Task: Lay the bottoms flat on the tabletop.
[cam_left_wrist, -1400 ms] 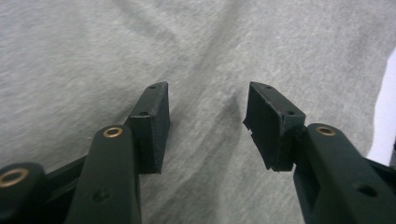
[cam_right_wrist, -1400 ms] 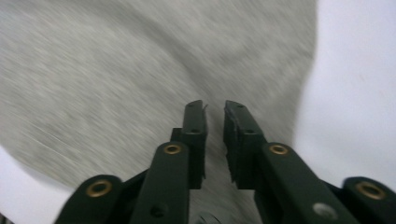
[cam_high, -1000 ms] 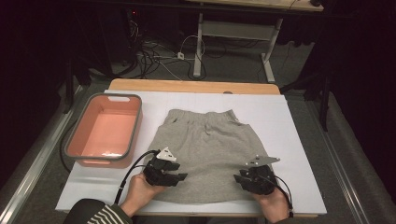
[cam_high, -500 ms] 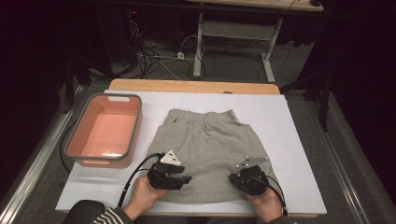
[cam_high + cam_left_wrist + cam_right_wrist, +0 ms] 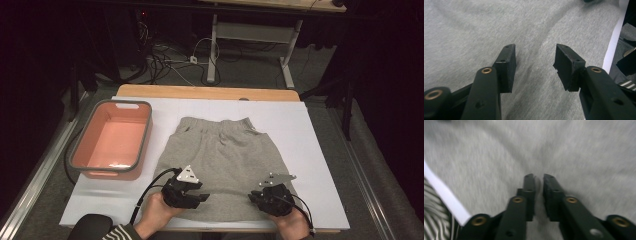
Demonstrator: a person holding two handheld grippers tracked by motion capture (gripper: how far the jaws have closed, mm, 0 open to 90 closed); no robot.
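Observation:
A grey garment with an elastic waistband (image 5: 222,155) lies flat on the white table cover, hem toward the person. My left gripper (image 5: 202,193) rests over the hem's left part, and its open jaws hover above bare grey fabric (image 5: 474,30) with nothing between them (image 5: 535,58). My right gripper (image 5: 252,196) sits over the hem's right part. Its jaws have just been opening and stand a narrow slit apart (image 5: 538,182). The cloth (image 5: 574,150) lies beneath them, and I see no fold pinched between the pads.
A pink tub with a grey rim (image 5: 145,135) stands empty to the left of the garment. The white cover (image 5: 310,150) extends to the right, with a wooden table edge (image 5: 200,92) at the back. Cables and a desk frame lie on the floor beyond.
Both hands have stayed at the hem. The left gripper has drifted slightly right. The right gripper tipped inward half a second ago and has come back a little.

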